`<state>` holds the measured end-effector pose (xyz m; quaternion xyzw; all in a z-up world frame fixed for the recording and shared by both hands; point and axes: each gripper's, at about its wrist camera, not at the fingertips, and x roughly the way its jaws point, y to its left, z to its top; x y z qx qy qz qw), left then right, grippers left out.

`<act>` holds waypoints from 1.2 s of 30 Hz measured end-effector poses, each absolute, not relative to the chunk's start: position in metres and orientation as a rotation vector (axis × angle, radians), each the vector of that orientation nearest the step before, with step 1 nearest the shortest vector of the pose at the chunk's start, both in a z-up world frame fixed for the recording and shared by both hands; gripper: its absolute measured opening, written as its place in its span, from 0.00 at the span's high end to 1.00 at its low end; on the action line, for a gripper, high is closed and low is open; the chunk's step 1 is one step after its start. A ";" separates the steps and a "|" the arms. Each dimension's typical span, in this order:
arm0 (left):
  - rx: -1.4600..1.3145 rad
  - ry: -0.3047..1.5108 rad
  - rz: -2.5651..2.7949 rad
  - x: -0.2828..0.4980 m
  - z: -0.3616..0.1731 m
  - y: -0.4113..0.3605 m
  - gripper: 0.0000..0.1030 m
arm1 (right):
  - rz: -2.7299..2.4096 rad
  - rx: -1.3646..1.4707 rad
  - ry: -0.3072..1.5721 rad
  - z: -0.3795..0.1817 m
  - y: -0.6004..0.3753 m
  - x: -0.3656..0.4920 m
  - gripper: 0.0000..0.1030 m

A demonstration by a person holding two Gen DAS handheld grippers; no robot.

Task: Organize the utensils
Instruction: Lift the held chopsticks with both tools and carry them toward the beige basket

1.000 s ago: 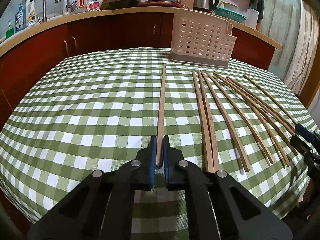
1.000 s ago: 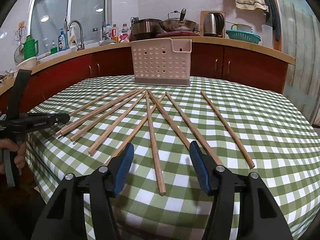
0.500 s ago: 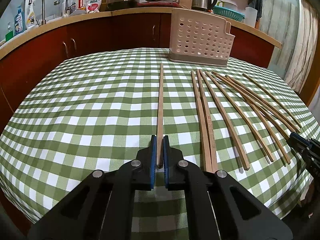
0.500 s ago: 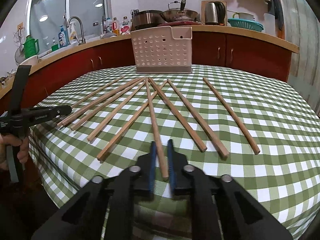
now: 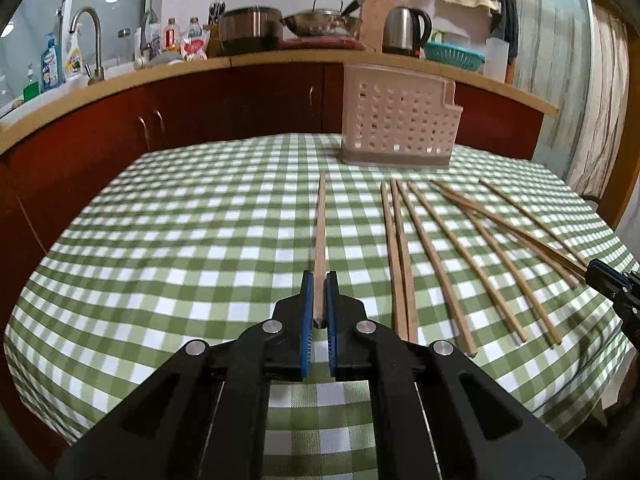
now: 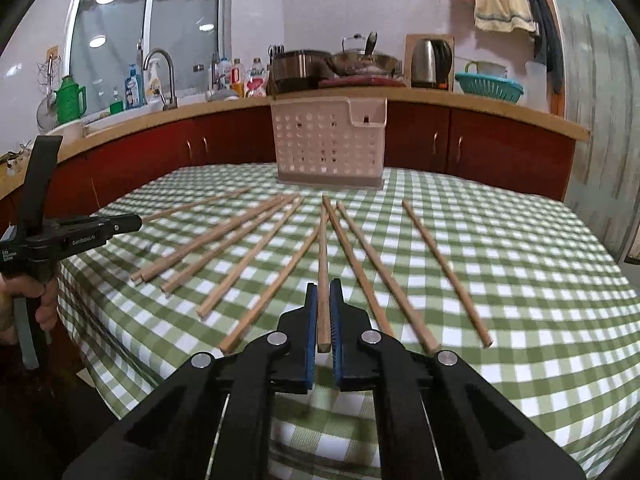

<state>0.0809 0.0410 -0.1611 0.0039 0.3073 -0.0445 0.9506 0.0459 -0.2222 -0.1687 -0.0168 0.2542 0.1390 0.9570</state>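
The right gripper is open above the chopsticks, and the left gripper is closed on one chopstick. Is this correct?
Not quite. The right gripper is not open: in the right wrist view its jaws are shut on a chopstick. The rest holds: the left gripper is closed on one chopstick, as the left wrist view shows.

Wooden chopsticks (image 6: 248,236) lie fanned before the upright perforated holder (image 6: 329,144).

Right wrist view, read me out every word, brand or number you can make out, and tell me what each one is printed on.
"GenRobot.AI": white lettering on the side of the left gripper.
Small white text on that gripper's body near the hand: too small to read.
Labels on the bottles by the sink: too blurred to read.
Nothing readable on the perforated basket or the kettle.
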 end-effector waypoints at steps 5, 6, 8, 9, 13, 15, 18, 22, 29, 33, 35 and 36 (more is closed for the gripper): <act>0.000 0.579 -0.082 0.075 -0.146 0.041 0.94 | 0.277 -0.029 0.463 -0.150 -0.223 0.041 0.93; -0.004 0.567 -0.081 0.074 -0.143 0.042 0.94 | 0.275 -0.029 0.453 -0.146 -0.223 0.039 0.93; -0.003 0.544 -0.080 0.070 -0.135 0.042 0.94 | 0.273 -0.028 0.433 -0.138 -0.224 0.037 0.93; 0.000 0.527 -0.078 0.068 -0.130 0.042 0.94 | 0.272 -0.028 0.424 -0.135 -0.224 0.037 0.93; 0.005 0.466 -0.075 0.060 -0.111 0.042 0.94 | 0.269 -0.026 0.386 -0.118 -0.224 0.034 0.93; 0.001 0.440 -0.076 0.057 -0.101 0.043 0.94 | 0.268 -0.023 0.366 -0.109 -0.225 0.032 0.93; -0.008 0.402 -0.076 0.052 -0.086 0.045 0.94 | 0.266 -0.020 0.339 -0.096 -0.225 0.031 0.93; -0.013 0.359 -0.073 0.049 -0.069 0.048 0.94 | 0.262 -0.016 0.309 -0.081 -0.226 0.031 0.93; -0.032 0.329 -0.086 0.053 -0.051 0.051 0.94 | 0.254 -0.013 0.284 -0.064 -0.226 0.037 0.93; -0.044 0.333 -0.096 0.064 -0.045 0.051 0.94 | 0.256 -0.016 0.284 -0.058 -0.223 0.051 0.93; -0.042 0.333 -0.098 0.070 -0.043 0.050 0.94 | 0.256 -0.016 0.285 -0.055 -0.223 0.060 0.93; -0.040 0.332 -0.098 0.071 -0.042 0.050 0.94 | 0.255 -0.018 0.282 -0.053 -0.222 0.064 0.93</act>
